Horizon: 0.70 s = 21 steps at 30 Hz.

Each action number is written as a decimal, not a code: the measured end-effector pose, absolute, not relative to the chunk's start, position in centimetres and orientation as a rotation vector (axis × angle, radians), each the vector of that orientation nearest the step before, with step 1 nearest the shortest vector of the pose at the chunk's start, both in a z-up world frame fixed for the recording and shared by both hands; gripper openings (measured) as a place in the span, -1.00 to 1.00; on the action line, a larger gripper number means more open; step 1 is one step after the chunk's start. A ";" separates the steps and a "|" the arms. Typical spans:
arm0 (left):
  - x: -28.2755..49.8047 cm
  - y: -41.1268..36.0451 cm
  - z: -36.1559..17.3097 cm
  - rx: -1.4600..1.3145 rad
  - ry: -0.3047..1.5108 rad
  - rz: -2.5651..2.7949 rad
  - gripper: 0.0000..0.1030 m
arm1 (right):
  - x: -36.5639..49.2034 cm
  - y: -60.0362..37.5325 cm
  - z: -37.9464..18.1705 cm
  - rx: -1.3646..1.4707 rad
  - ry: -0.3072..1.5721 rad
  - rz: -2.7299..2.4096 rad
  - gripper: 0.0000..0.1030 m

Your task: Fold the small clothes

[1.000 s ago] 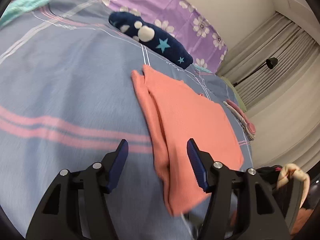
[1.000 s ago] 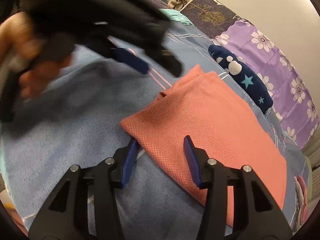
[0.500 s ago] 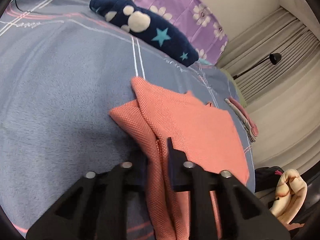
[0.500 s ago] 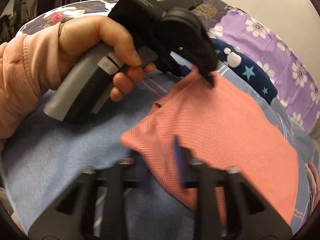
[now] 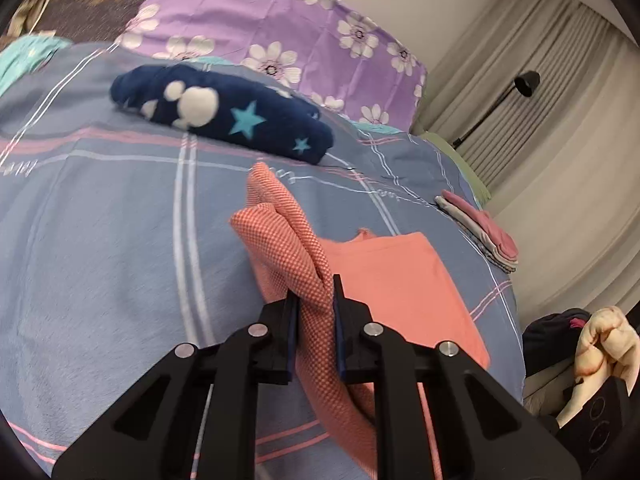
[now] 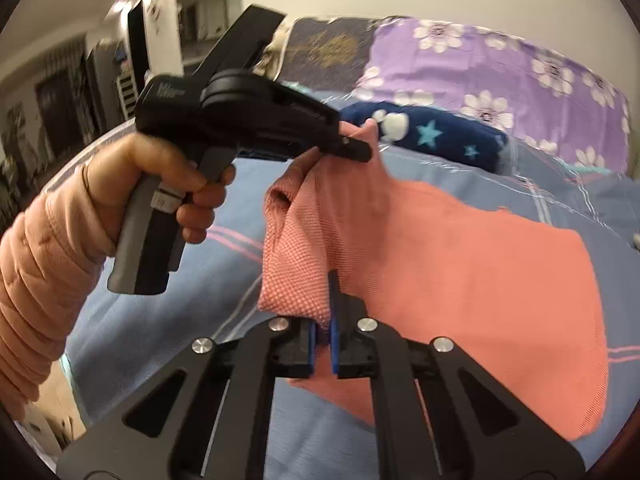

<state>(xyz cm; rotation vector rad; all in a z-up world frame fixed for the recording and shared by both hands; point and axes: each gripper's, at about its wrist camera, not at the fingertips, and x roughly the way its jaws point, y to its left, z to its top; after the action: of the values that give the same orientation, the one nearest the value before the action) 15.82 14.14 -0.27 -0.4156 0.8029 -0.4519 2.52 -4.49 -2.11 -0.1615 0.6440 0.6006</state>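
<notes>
A salmon-pink knit garment (image 5: 396, 280) lies on the blue plaid bedspread (image 5: 100, 240). My left gripper (image 5: 314, 300) is shut on its left edge and holds that edge raised. In the right wrist view the same garment (image 6: 472, 264) spreads to the right. My right gripper (image 6: 323, 312) is shut on its near corner, lifted off the bed. The left gripper (image 6: 352, 146) shows there too, held by a hand and pinching the far corner.
A rolled navy garment with stars (image 5: 224, 114) lies beyond the pink one, also in the right wrist view (image 6: 432, 136). A small folded stack (image 5: 480, 228) sits at the bed's right edge. Purple flowered pillows (image 5: 280, 32) line the head. A floor lamp (image 5: 524, 84) stands by the curtains.
Both grippers went from open to shut on the pink garment's left edge. They have lifted that edge off the bed, so the fabric now bunches up between them.
</notes>
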 end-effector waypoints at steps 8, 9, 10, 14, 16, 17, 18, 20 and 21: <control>16.5 7.7 2.4 -0.298 0.793 -0.468 -0.73 | 3.0 -11.7 -1.4 -0.012 0.642 0.518 -0.91; 16.6 6.8 2.6 -0.283 0.796 -0.468 -0.73 | 2.9 -12.2 -1.4 -0.003 0.642 0.515 -0.91; 16.7 6.1 2.7 -0.275 0.800 -0.469 -0.73 | 3.0 -12.9 -1.5 0.008 0.643 0.512 -0.91; 17.5 3.4 3.0 -0.250 0.815 -0.467 -0.73 | 3.4 -15.0 -1.8 0.050 0.655 0.502 -0.91; 17.9 2.1 3.0 -0.240 0.822 -0.469 -0.73 | 3.4 -15.8 -2.0 0.066 0.658 0.497 -0.91; 18.0 1.5 3.0 -0.235 0.825 -0.471 -0.73 | 3.4 -16.3 -2.0 0.073 0.660 0.495 -0.91; 18.2 0.8 3.0 -0.228 0.829 -0.475 -0.73 | 3.4 -16.9 -2.2 0.085 0.663 0.491 -0.91; 18.5 -0.6 3.0 -0.210 0.837 -0.483 -0.73 | 3.4 -17.9 -2.5 0.105 0.668 0.482 -0.91; 18.6 -1.3 2.9 -0.201 0.841 -0.486 -0.73 | 3.4 -18.5 -2.6 0.117 0.672 0.477 -0.91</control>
<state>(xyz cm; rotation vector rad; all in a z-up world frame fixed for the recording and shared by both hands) 18.61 -1.27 2.90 -0.2012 0.8408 -0.4860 3.44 -18.48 -2.62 0.1171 0.6721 0.4769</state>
